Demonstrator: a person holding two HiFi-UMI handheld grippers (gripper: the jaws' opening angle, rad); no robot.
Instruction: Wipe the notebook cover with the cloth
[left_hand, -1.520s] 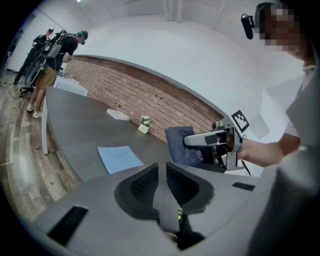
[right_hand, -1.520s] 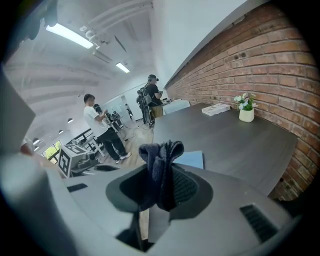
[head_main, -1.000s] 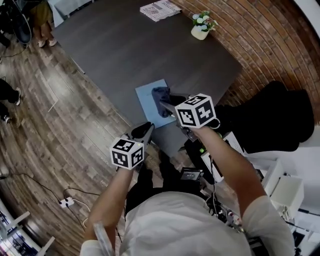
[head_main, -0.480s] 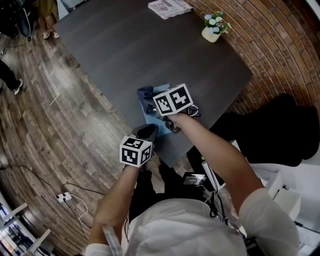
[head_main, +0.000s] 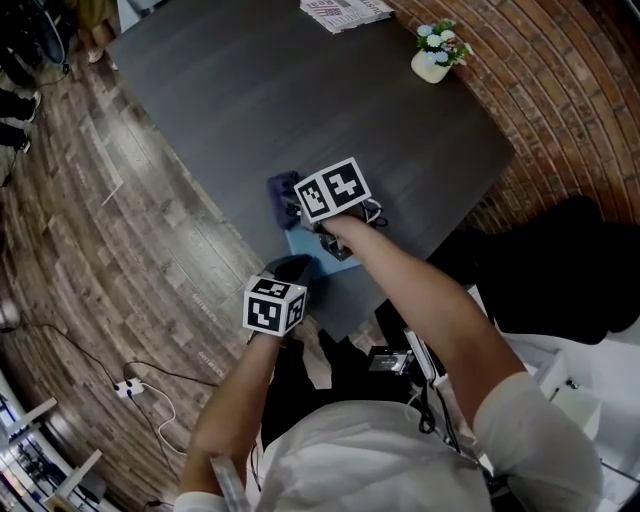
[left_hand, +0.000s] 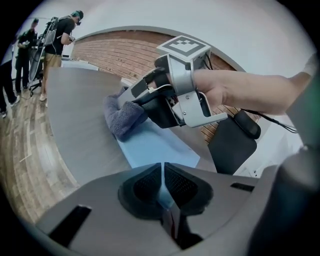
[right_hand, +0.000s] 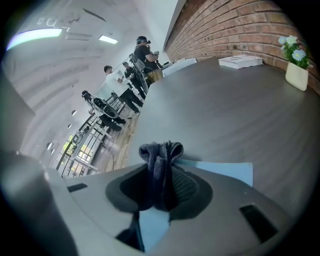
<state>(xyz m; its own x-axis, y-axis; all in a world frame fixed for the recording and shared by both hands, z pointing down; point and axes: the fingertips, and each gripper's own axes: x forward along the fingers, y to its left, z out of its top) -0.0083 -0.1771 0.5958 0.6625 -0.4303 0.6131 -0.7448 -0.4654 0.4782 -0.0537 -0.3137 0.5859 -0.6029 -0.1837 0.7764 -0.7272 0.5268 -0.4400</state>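
A light blue notebook (head_main: 303, 243) lies flat near the front edge of the dark grey table (head_main: 260, 90). My right gripper (head_main: 300, 205) is shut on a bunched dark blue-grey cloth (head_main: 283, 188), which presses on the notebook's far left end. In the right gripper view the cloth (right_hand: 160, 155) sticks out between the jaws over the notebook (right_hand: 225, 172). My left gripper (left_hand: 163, 182) sits at the notebook's near edge, jaws shut, with the blue cover (left_hand: 150, 145) showing in the thin slit between them. From there I also see the cloth (left_hand: 122, 116) and right gripper (left_hand: 150, 97).
A small pot of flowers (head_main: 432, 62) and a stack of papers (head_main: 345, 10) sit at the table's far side by the brick wall (head_main: 560, 90). A black chair (head_main: 570, 270) stands to the right. Wooden floor (head_main: 90, 230) lies left, with people standing in the distance.
My right gripper has dragged the cloth across the notebook cover, away from me and to the left. The left gripper has stayed at the notebook's near edge.
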